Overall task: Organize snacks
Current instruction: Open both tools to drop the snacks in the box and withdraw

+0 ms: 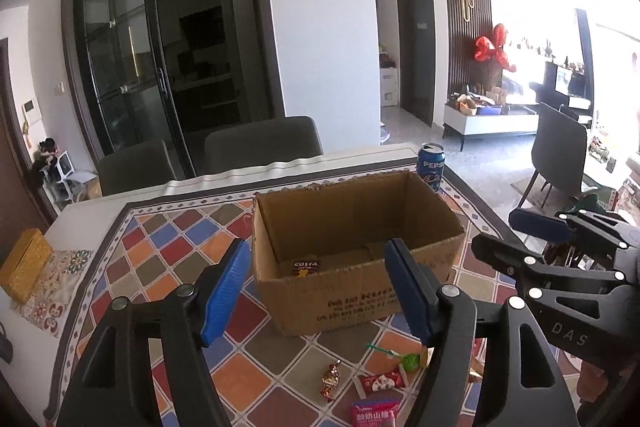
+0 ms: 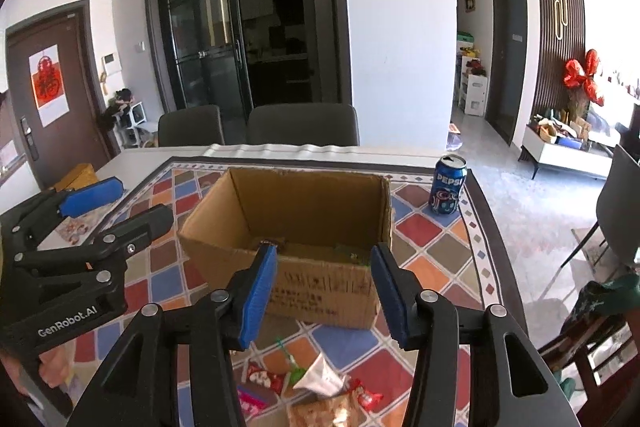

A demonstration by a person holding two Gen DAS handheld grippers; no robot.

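Note:
An open cardboard box (image 1: pixel 352 227) (image 2: pixel 296 211) stands on the patterned tablecloth; a Costa packet (image 1: pixel 307 267) lies inside it. My left gripper (image 1: pixel 320 291) is open and empty, just in front of the box. My right gripper (image 2: pixel 324 291) is open and empty, also before the box. Loose snacks lie near the front edge: a gold-red candy (image 1: pixel 330 381), a red-white packet (image 1: pixel 382 383) (image 2: pixel 264 377), a green lollipop (image 1: pixel 408 361) (image 2: pixel 294 371), a pink packet (image 1: pixel 374 413) and a white wrapper (image 2: pixel 320 377).
A Pepsi can (image 1: pixel 431 167) (image 2: pixel 448 185) stands behind the box's right corner. A yellow box (image 1: pixel 24 267) sits at the table's left. Two grey chairs (image 2: pixel 300 125) stand behind the table. Each gripper shows in the other's view, the right one (image 1: pixel 560 251) and the left one (image 2: pixel 92 223).

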